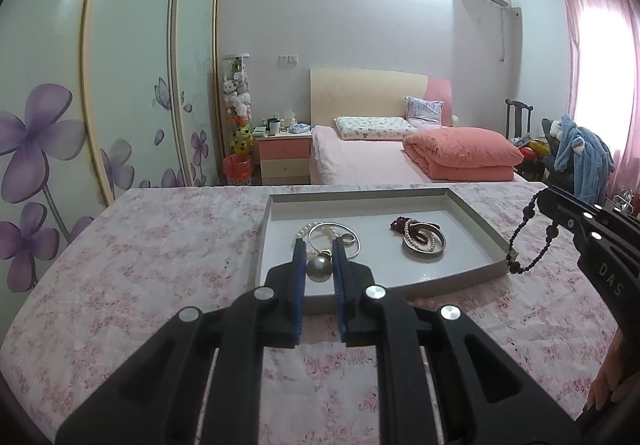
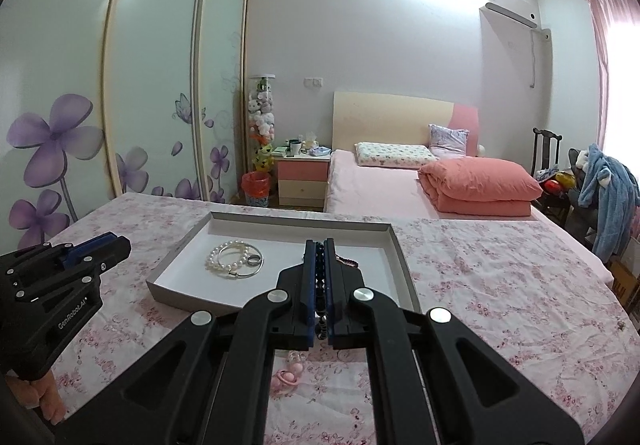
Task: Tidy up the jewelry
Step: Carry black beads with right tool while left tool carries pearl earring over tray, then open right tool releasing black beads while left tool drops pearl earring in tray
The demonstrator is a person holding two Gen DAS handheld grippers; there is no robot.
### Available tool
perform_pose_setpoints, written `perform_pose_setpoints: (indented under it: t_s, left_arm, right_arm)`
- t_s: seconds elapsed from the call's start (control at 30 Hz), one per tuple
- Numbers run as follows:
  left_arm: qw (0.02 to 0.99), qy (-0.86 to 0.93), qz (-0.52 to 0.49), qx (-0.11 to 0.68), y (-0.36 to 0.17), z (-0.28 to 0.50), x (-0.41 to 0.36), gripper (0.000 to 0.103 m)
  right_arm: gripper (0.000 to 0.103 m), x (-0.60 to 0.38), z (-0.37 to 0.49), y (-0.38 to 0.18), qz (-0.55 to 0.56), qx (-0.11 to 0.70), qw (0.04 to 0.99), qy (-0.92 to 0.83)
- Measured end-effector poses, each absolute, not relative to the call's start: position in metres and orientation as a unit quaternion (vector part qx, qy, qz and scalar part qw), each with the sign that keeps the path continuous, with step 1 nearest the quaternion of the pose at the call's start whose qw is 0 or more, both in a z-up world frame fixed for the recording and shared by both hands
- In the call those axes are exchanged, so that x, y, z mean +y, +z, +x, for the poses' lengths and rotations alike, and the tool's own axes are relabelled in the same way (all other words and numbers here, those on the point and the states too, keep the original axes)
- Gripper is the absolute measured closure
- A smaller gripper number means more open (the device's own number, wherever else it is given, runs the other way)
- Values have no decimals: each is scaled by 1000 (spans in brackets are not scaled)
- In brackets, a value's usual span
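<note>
Two grippers we hold | left gripper [image 1: 319, 249] clamps pearl pendant [image 1: 319, 268] over tray [image 1: 280, 297] near edge | right gripper [image 2: 319, 257] pinches dark bead string [image 1: 532, 241], right of tray.

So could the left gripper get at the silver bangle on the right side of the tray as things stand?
Probably not right away: the left gripper already holds a pearl pendant. The path across the tray to the silver bangle looks open, though the bangle is tangled with beaded bracelets.
</note>
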State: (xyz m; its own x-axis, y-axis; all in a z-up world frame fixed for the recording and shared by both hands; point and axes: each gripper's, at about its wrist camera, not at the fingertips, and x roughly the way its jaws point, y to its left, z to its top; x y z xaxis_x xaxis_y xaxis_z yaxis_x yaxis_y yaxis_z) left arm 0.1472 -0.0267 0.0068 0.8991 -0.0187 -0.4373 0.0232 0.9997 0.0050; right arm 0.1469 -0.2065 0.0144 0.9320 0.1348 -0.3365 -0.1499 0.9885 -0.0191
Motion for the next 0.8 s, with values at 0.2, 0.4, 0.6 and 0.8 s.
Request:
perform_pose_setpoints:
  t_s: [0.2,0.4,0.6,0.8]
  left_arm:
    - [973,-12,5,228,6,155,-25,89]
    - [974,-15,9,227,7,168,-27,89]
    - [971,-24,-1,236,8,196,-25,89]
    - [966,-35,-8,254,2,230,-27,89]
  right_arm:
    - [98,-206,151,17,-21,167,983,71]
    - [98,-207,160,25,-16,155,985,68]
    - [98,-207,184,28,2,158,984,76]
    - [98,-202,222,13,14,192,977,89]
